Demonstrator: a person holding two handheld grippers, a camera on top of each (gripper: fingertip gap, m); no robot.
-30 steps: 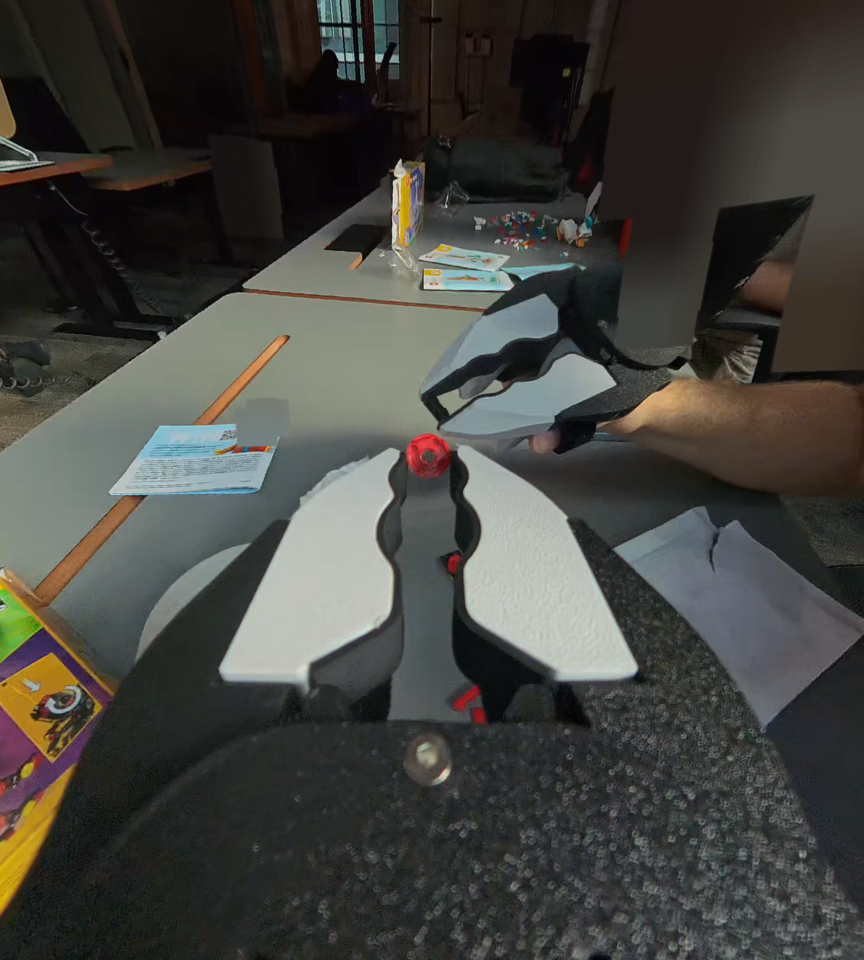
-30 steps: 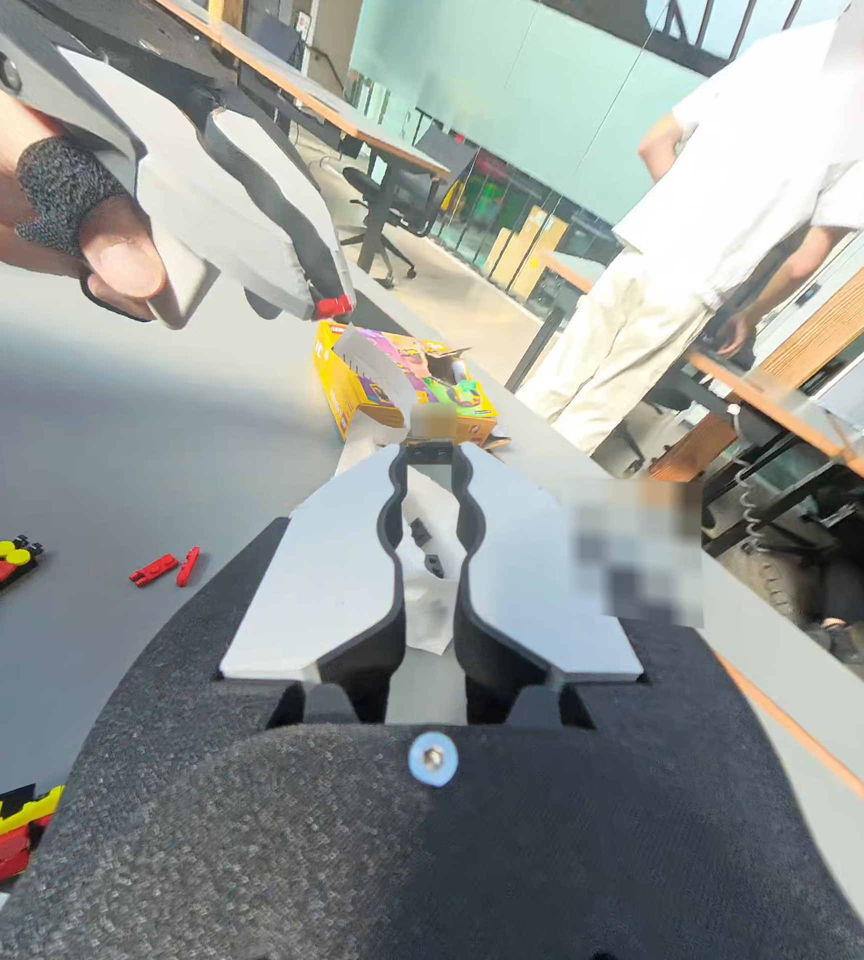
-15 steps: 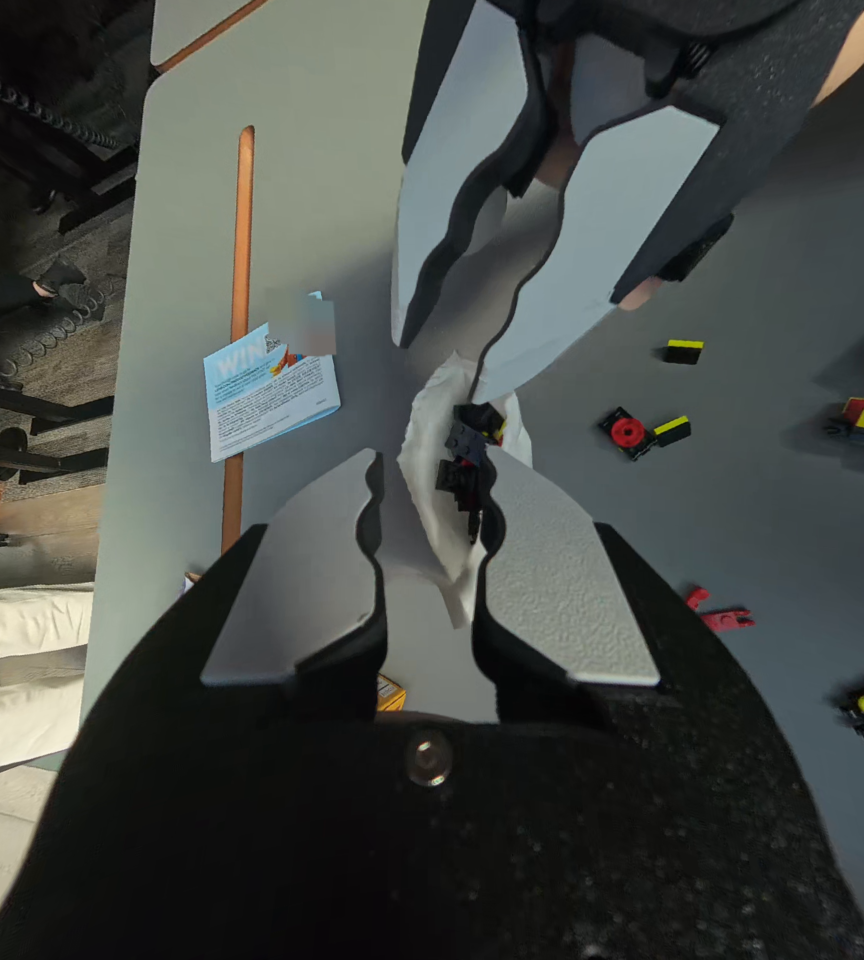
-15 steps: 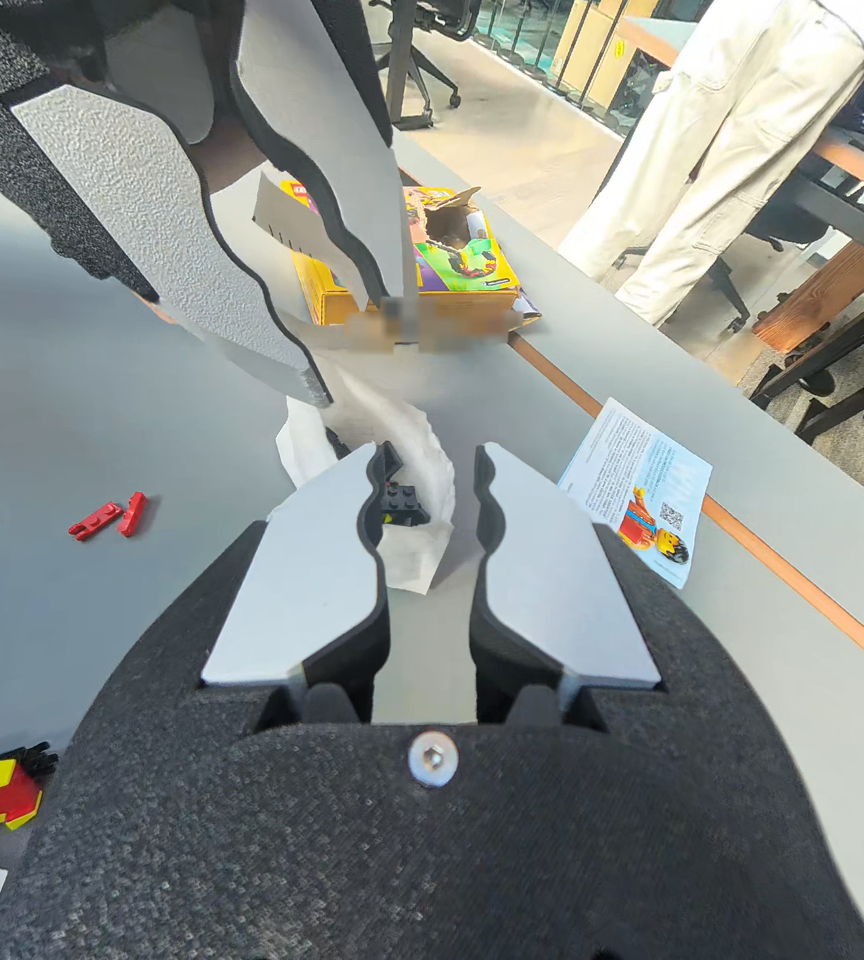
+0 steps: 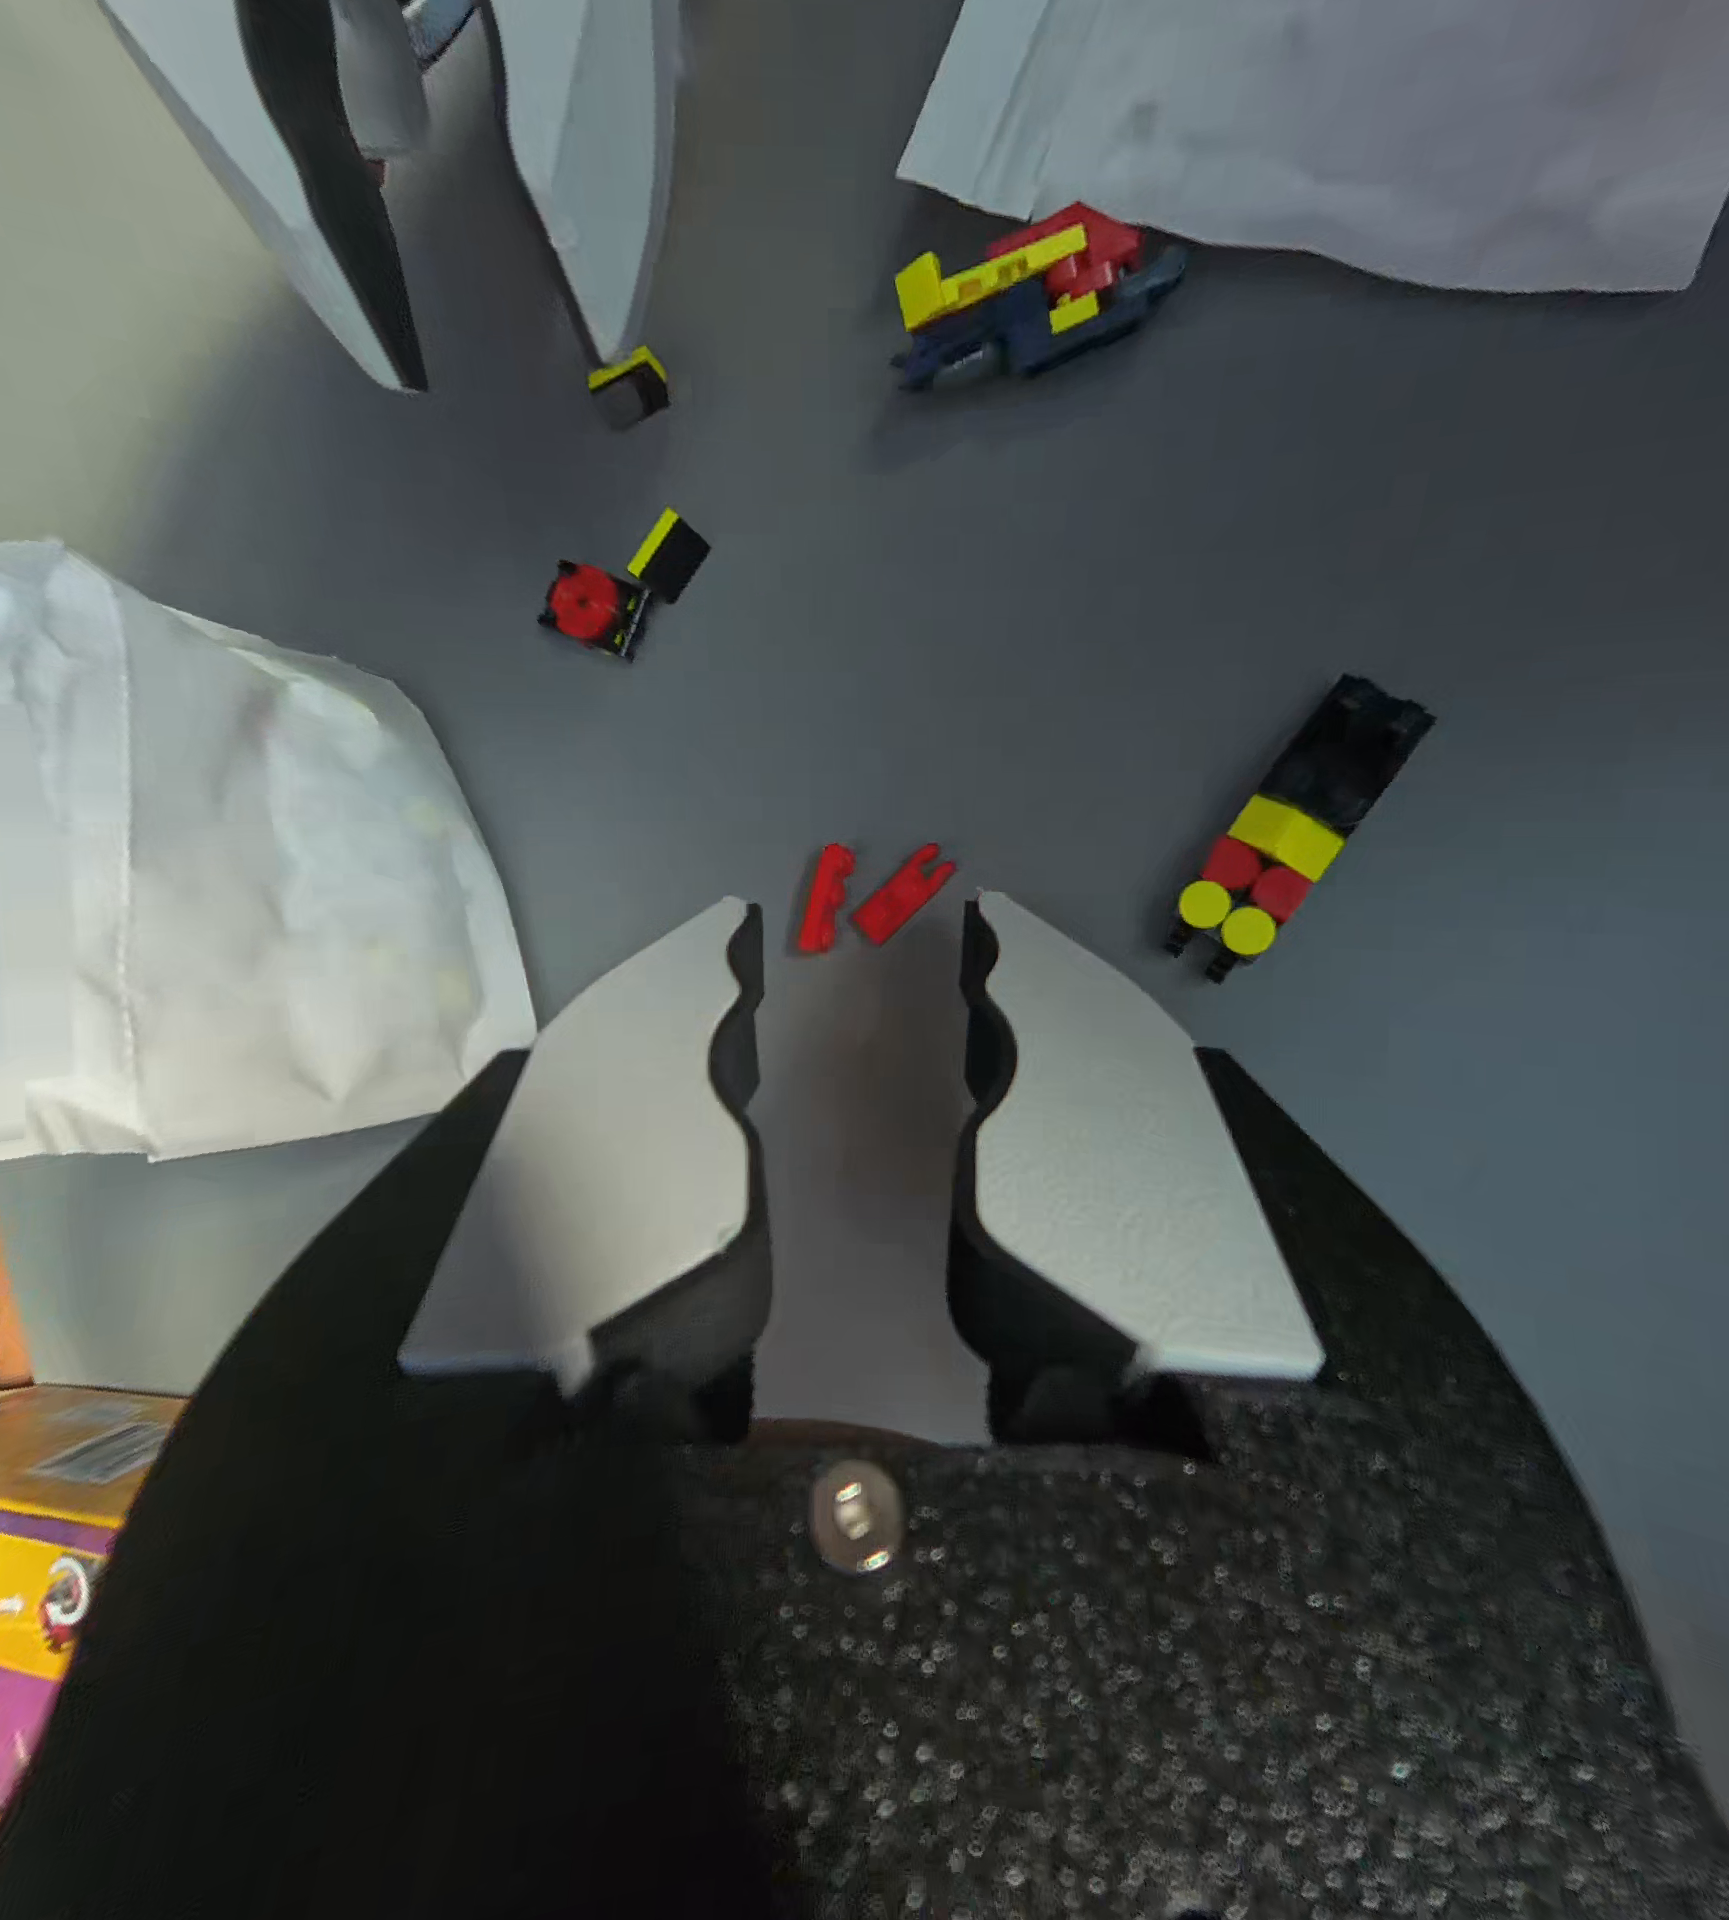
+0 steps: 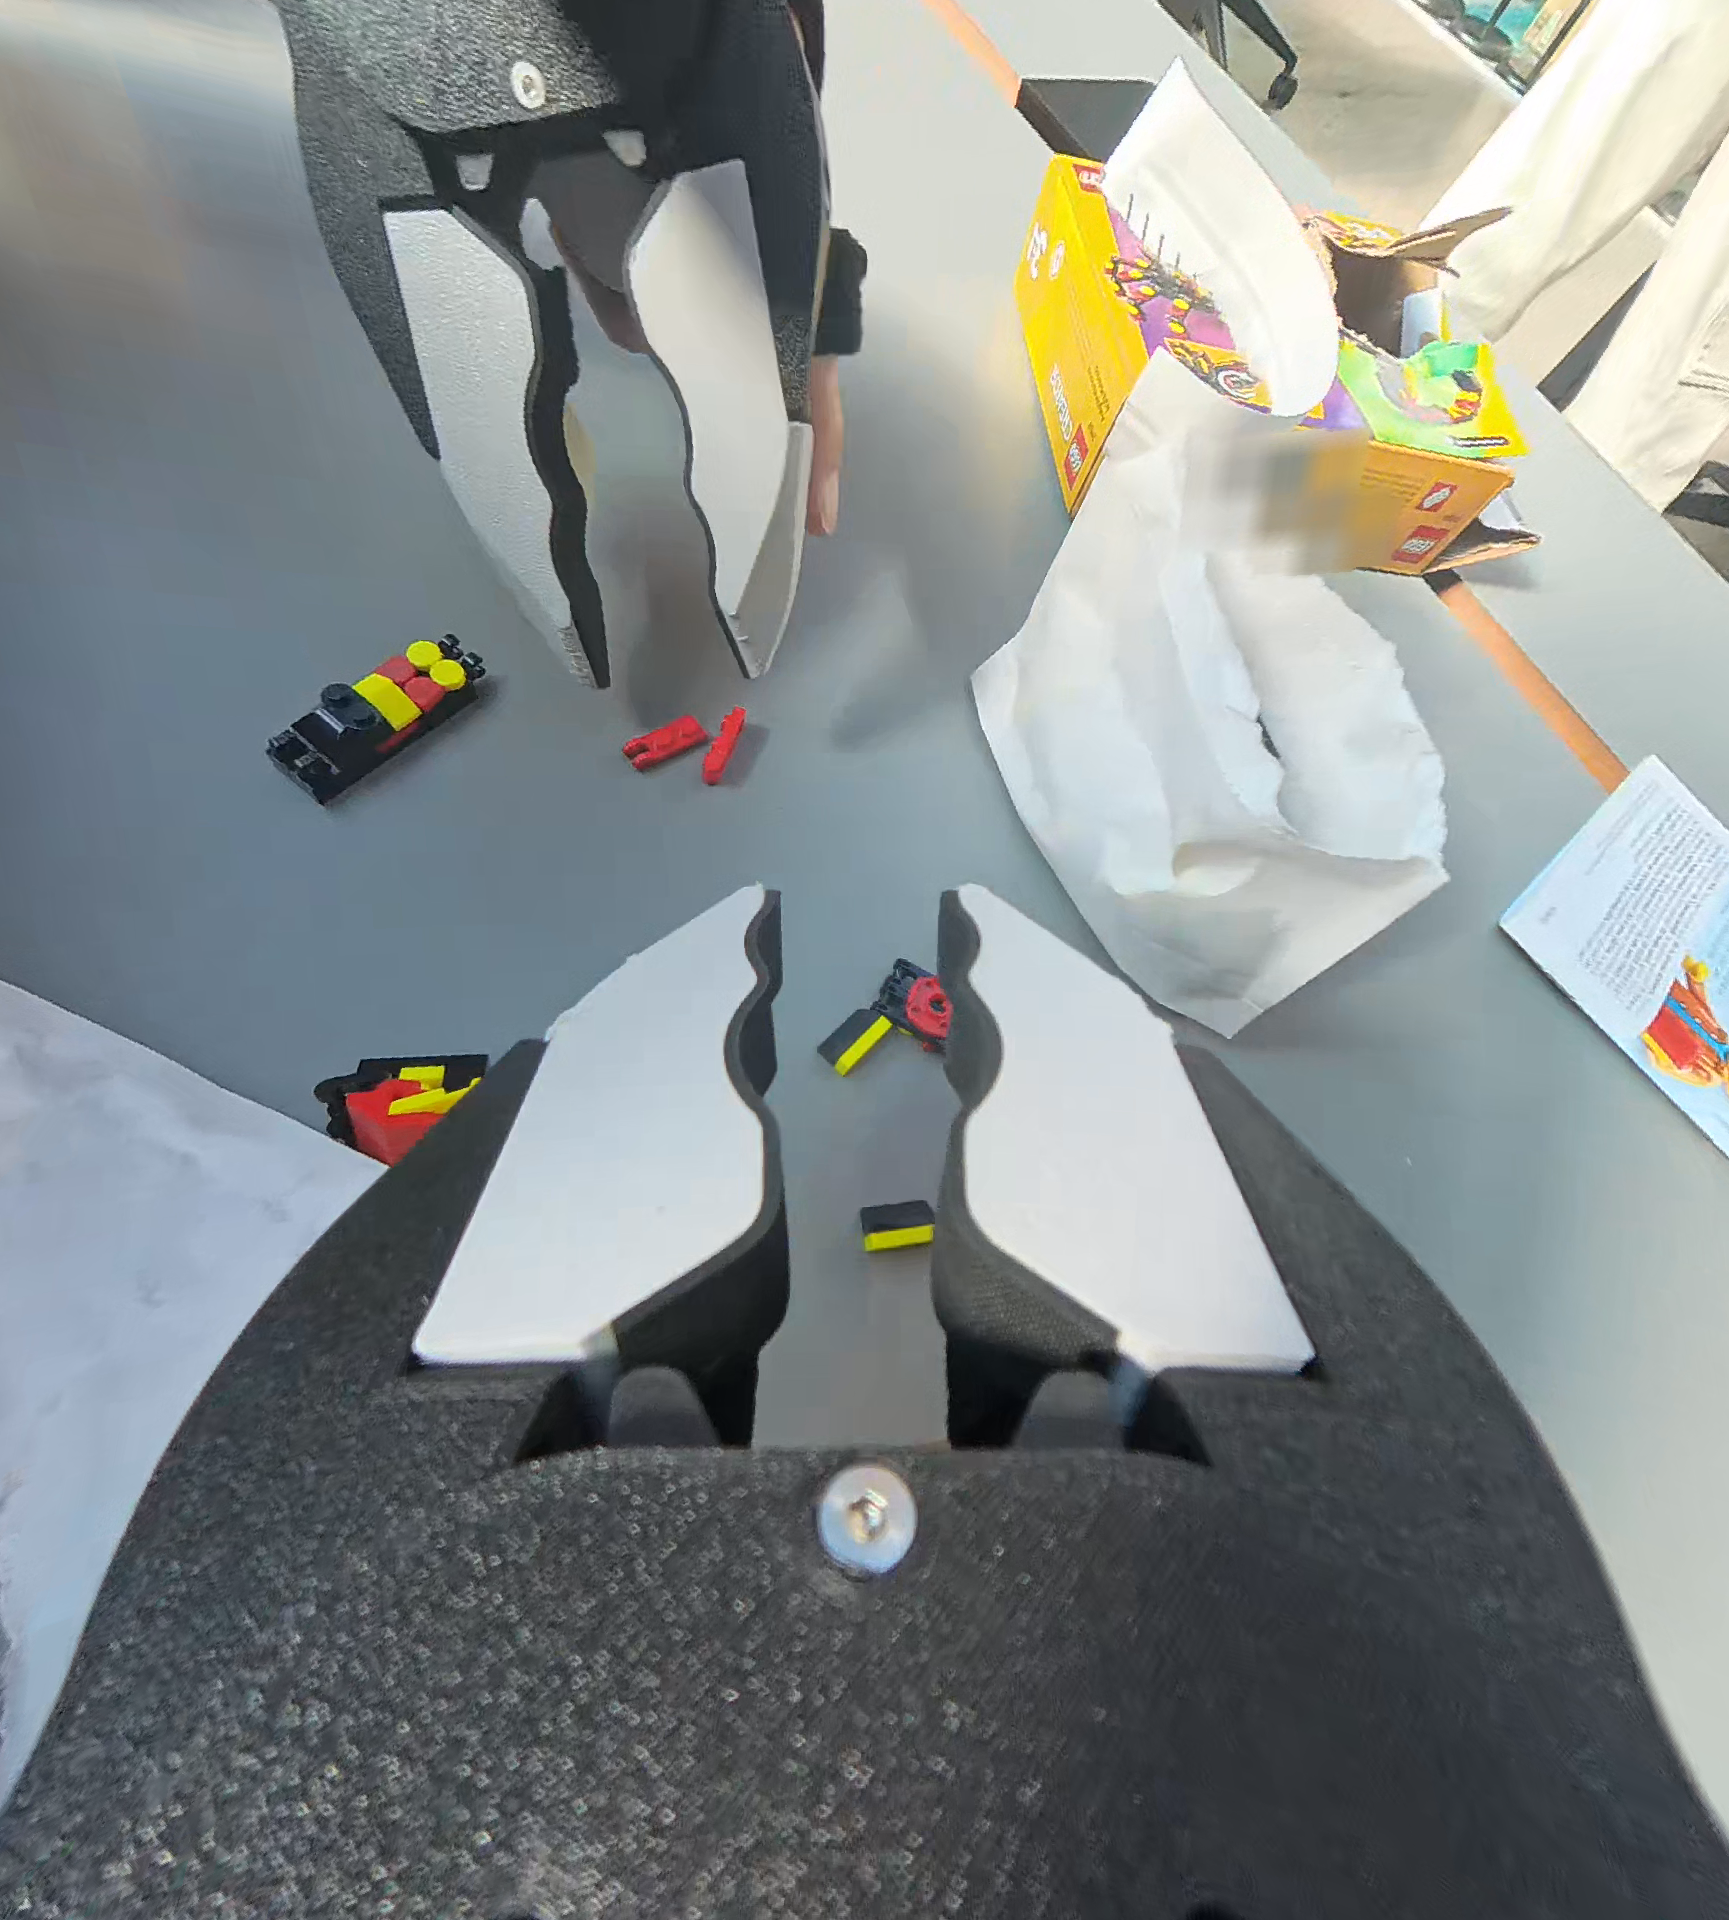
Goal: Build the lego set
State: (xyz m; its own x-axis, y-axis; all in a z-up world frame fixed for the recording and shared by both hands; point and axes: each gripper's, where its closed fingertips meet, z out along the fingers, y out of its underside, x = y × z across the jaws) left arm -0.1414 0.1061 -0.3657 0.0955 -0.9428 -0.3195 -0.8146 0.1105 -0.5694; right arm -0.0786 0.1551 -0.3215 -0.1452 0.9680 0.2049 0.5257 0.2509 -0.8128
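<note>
My left gripper [image 5: 862,914] is open and empty, low over the grey table [image 5: 1047,623]. Two small red pieces [image 5: 824,899] [image 5: 901,894] lie just ahead of its fingertips; they also show in the right wrist view [image 6: 668,740]. My right gripper [image 6: 858,904] is open and empty. On the table between its fingers lie a black-and-yellow brick [image 6: 855,1039], a small black part with a red round piece [image 6: 927,1003] and a second black-and-yellow brick [image 6: 896,1226]. A black plate with yellow and red pieces [image 5: 1286,831] lies to the right of my left gripper.
A red, yellow and dark assembly [image 5: 1031,286] lies by a white paper sheet [image 5: 1359,135]. A torn white paper bag [image 6: 1213,748], the yellow set box [image 6: 1255,343] and a leaflet [image 6: 1691,977] are at the right. A person in white stands beyond the table's edge. The left gripper's tips are roughly 10 cm from the right gripper's.
My left gripper held a small red piece a second ago; it has opened and is empty. Both grippers tilted down, passed over the white bag and now hang over the loose pieces.
</note>
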